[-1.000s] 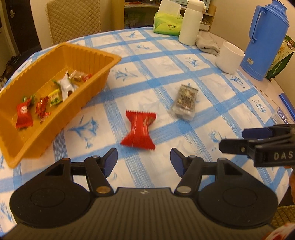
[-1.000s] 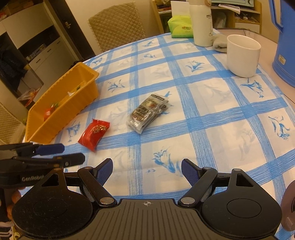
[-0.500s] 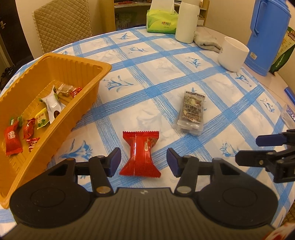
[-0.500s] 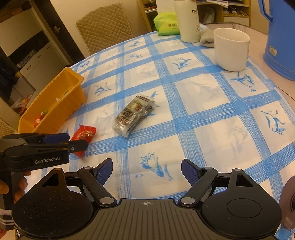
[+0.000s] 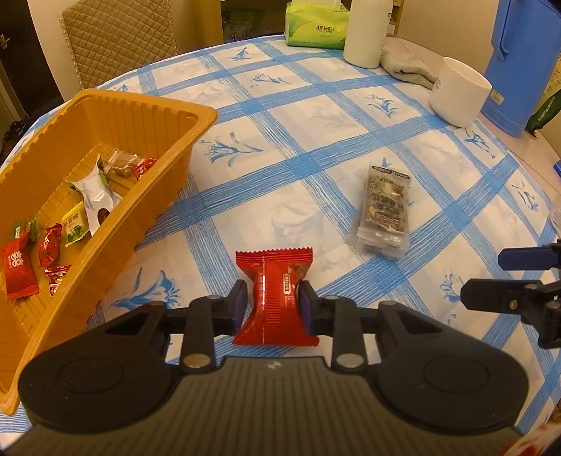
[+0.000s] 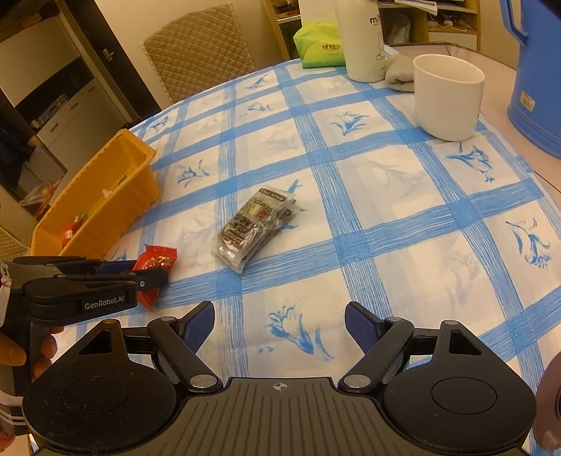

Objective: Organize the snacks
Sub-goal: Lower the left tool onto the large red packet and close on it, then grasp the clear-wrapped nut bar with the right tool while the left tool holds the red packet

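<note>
A red snack packet (image 5: 275, 280) lies on the blue-checked tablecloth, right of the orange tray (image 5: 196, 115). My left gripper (image 5: 270, 298) is closing on the packet, its blue pads pressing the pinched waist from both sides. The right wrist view shows the same grip on the red packet (image 6: 157, 261) by the left gripper (image 6: 140, 275). A clear packet of dark mixed snacks (image 5: 385, 210) lies further right, apart from both grippers. My right gripper (image 6: 279, 322) hovers open over bare cloth, nothing between its fingers. The tray holds several small wrapped sweets.
A white cup (image 5: 457, 93), a blue thermos jug (image 5: 519, 63), a white bottle (image 5: 364, 31), a green tissue pack (image 5: 313, 24) and a grey cloth (image 5: 406, 65) stand along the far right. A quilted chair (image 5: 119, 35) is behind the table.
My left gripper came forward and down over the red packet, and its jaws narrowed from wide apart onto the packet's waist. The right gripper stayed open and nearly still.
</note>
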